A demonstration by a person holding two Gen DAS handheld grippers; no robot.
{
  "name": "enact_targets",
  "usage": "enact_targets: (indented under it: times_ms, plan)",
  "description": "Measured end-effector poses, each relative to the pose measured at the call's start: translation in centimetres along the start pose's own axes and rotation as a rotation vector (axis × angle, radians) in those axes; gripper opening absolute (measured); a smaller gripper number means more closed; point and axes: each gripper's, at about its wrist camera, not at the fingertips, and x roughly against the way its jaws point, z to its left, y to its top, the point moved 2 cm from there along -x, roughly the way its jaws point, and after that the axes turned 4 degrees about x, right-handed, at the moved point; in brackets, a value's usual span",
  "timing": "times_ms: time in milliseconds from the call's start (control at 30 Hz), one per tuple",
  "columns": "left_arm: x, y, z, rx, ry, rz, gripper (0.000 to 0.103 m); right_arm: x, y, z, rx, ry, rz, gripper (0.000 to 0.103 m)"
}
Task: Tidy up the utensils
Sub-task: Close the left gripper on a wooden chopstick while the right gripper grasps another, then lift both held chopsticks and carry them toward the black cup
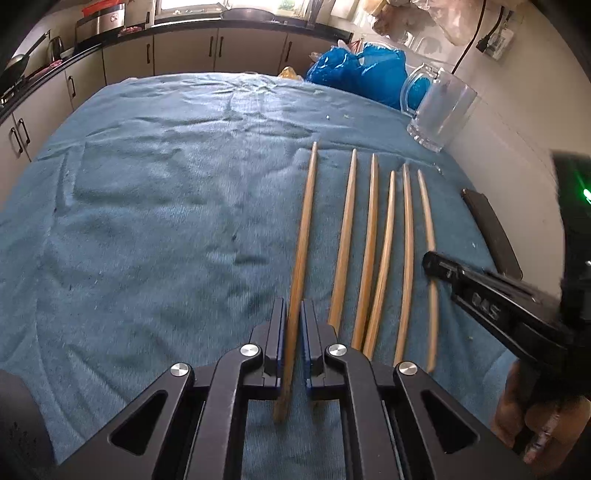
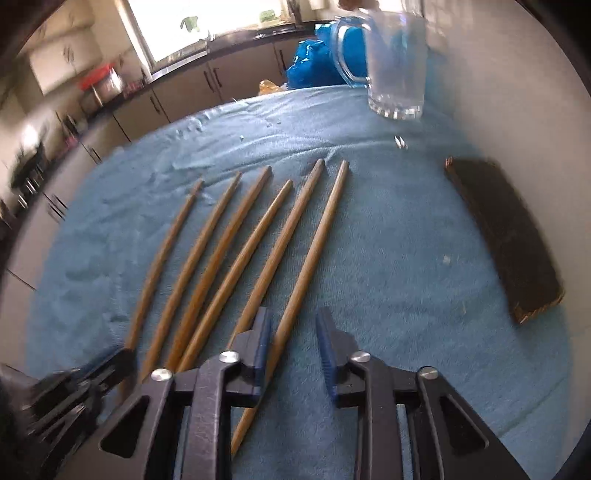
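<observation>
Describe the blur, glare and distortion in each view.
Left wrist view: sharp centre, fisheye bends the chopsticks, the right tongs smear at the edge. Right wrist view: softer overall, window blown out, glass mug blurred.

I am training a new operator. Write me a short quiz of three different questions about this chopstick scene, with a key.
1. True or false: the left gripper is closed on the leftmost chopstick.
2. How many wooden chopsticks are on the blue towel?
3. Multiple choice: where does the glass mug stand?
A. between the two grippers
B. at the far edge of the towel, beyond the chopstick tips
C. on the dark flat block

Key:
1. True; its pads press the stick on both sides.
2. Six.
3. B. For reference, the right gripper is open around the rightmost chopstick, not clamping it.
</observation>
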Motion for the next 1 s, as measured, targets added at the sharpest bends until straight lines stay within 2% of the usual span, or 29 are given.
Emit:
enact_targets:
  times_ms: [67,200,400,533,567,600,667,733,833,1000]
  plan:
    - [0.6,-0.7,0.4,0.024,-0.007,0.019,0.007,-0.1,0.1,0.5,0.032,-0.033,0.018,0.009]
    - [2.6,-3.6,1.8,0.095,-0.042,0.076,0.006,1.1,-1.7,-0.1,0.046,-0.021,0.045,0.007]
    - [6.8,-10.3,3.4,0.112,-0.096,0.13,0.006,5.2,-8.4,-0.7,0.15,-0.004,0.088,0.007]
    - [8.7,-13.1,4.0,0.098,-0.128,0.158,0.006,8.3,-13.0,-1.3,0.21,0.012,0.116,0.008]
    - [9.0,-13.5,4.1,0.094,-0.133,0.172,0.006,8.6,-13.9,-1.5,0.223,0.012,0.145,0.009]
    - [9.4,-13.7,4.1,0.086,-0.139,0.184,0.006,8.9,-14.4,-1.5,0.228,0.017,0.142,0.013]
    - [10.4,-14.0,3.9,0.052,-0.142,0.181,0.006,9.3,-14.9,-1.9,0.236,0.028,0.158,0.043]
    - [11.7,-13.7,3.5,0.021,-0.139,0.147,0.007,9.5,-14.6,-2.2,0.225,0.035,0.147,0.045]
    - [12.4,-12.5,3.1,-0.002,-0.112,0.088,0.012,9.8,-13.5,-2.6,0.197,0.036,0.116,0.045]
    - [9.6,-9.1,1.5,-0.047,-0.069,0.064,0.014,8.5,-11.0,-1.9,0.198,0.04,0.11,0.045]
